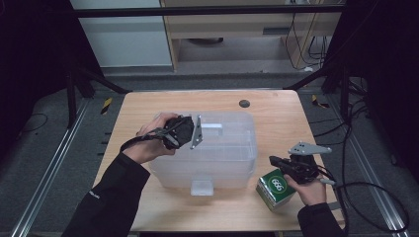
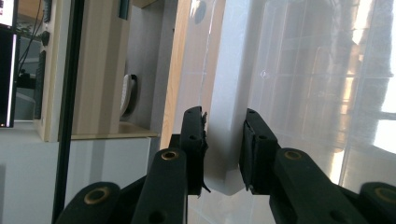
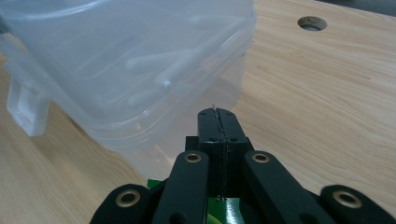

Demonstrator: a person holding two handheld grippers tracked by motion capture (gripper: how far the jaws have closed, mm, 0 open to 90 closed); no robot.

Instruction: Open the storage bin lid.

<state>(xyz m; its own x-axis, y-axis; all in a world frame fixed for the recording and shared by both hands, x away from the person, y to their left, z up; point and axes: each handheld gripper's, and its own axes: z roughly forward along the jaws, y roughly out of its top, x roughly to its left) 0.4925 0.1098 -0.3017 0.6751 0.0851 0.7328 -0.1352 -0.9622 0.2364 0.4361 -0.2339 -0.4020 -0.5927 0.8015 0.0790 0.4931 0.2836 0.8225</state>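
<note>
Dim room, dark floor, wooden table in the middle with a cable hole at its 12 o'clock edge; a pale cabinet stands behind.

Left side: the left gripper sits at the 9 o'clock end of the clear plastic box. In the left gripper view its jaws are clamped on a white latch tab of the box, pads pressing both faces. The lid looks tilted there in the right gripper view, so my read is that this end is unlatched or being lifted; I can't tell how far. The front latch at 6 o'clock hangs down and appears untouched.

Centre: the box stays on the table. Some pale rod-like items show through the wall in the right gripper view; too blurry to name.

Right side: the right gripper is at 4 o'clock from the box, jaws fully closed on nothing, resting over a green carton near the table's front edge. The carton is just beside the box, not touching.

Progress guess: early to middle. Box being opened, carton not yet picked up; loading and reclosing probably remain.
</note>
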